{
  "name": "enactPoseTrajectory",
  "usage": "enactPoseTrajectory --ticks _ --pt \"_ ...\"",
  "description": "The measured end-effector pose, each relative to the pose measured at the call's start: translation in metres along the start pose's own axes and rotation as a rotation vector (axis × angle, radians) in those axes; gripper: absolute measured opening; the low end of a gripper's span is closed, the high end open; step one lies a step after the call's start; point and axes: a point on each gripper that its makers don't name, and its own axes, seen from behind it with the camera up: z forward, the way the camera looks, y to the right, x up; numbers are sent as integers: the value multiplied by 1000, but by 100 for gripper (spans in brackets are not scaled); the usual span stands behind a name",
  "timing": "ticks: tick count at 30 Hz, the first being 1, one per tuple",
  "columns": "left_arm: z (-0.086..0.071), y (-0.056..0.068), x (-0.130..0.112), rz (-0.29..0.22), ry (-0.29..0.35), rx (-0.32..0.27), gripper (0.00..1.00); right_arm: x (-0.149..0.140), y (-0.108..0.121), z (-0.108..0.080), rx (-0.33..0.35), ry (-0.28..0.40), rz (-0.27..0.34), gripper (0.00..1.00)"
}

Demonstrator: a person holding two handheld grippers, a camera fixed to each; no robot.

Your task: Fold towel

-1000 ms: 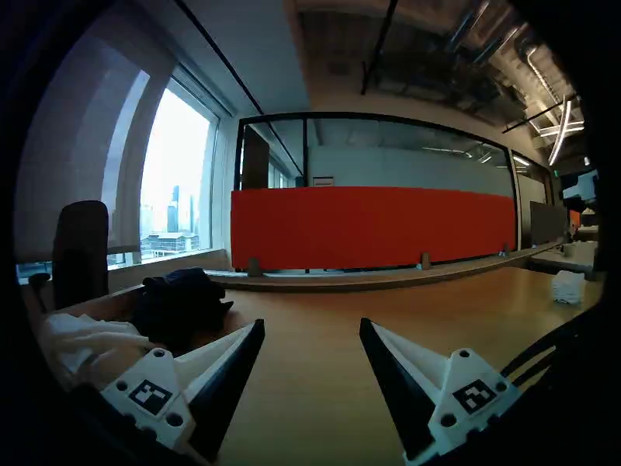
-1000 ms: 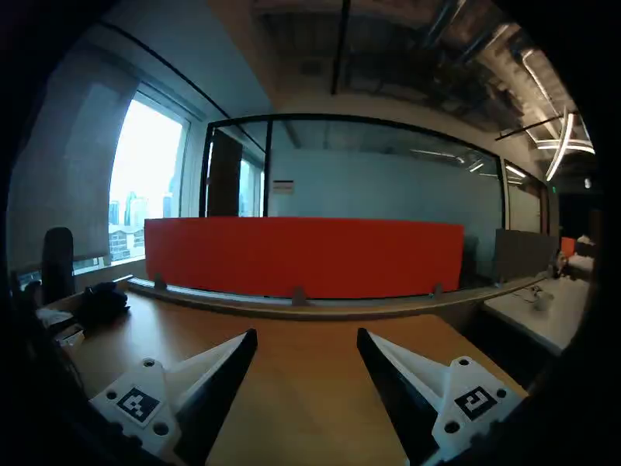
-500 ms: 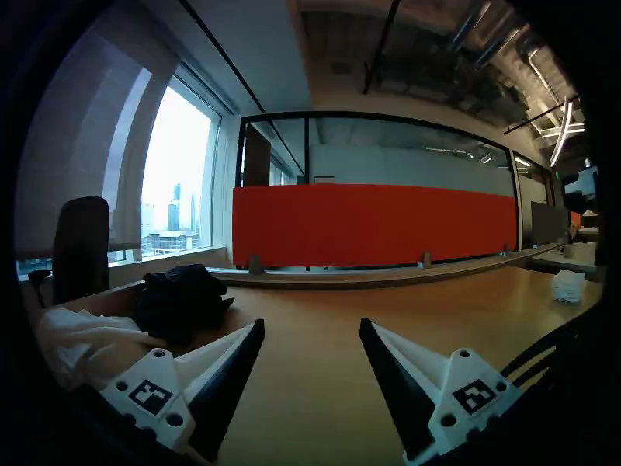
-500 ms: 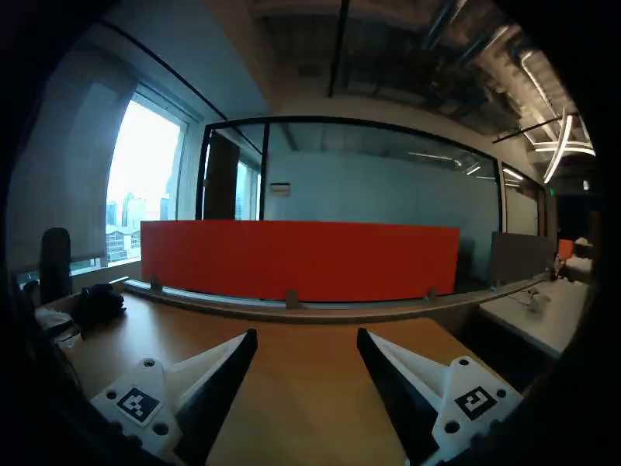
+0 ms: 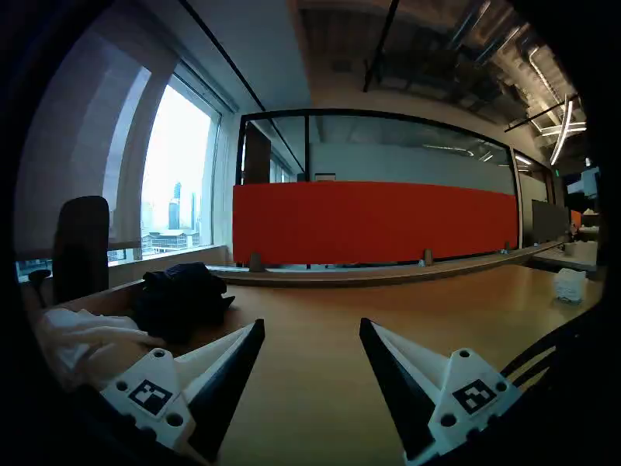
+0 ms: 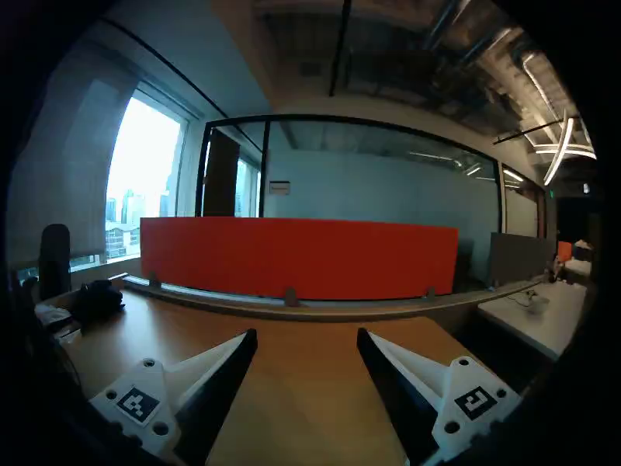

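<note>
Both the left gripper (image 5: 311,321) and right gripper (image 6: 307,332) gape wide, empty; the white towel (image 5: 85,342) lies crumpled at lower left. Likely soft and limp; pinch a corner.

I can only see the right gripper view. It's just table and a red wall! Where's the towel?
Observer: In the left gripper view, a crumpled white towel lies at the left end of the table.
Operator: Is the left gripper holding it?
Observer: No. The left gripper is open and empty, above bare wood.
Operator: What's that dark blob near it?
Observer: From up close, it's a dark bundle of cloth, lying just beyond the towel.
</note>
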Motion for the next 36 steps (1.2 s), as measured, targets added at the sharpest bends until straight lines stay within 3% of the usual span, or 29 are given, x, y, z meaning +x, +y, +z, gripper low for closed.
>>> enactPoseTrajectory --ticks 15,27,36 --pt "1 -2 0 1 -2 3 91 0 3 0 -8 6 8 100" --pt "3 0 -8 0 0 3 91 13 19 5 -26 52 11 100" --pt "4 1 -13 0 2 3 91 3 28 9 -24 79 58 100"
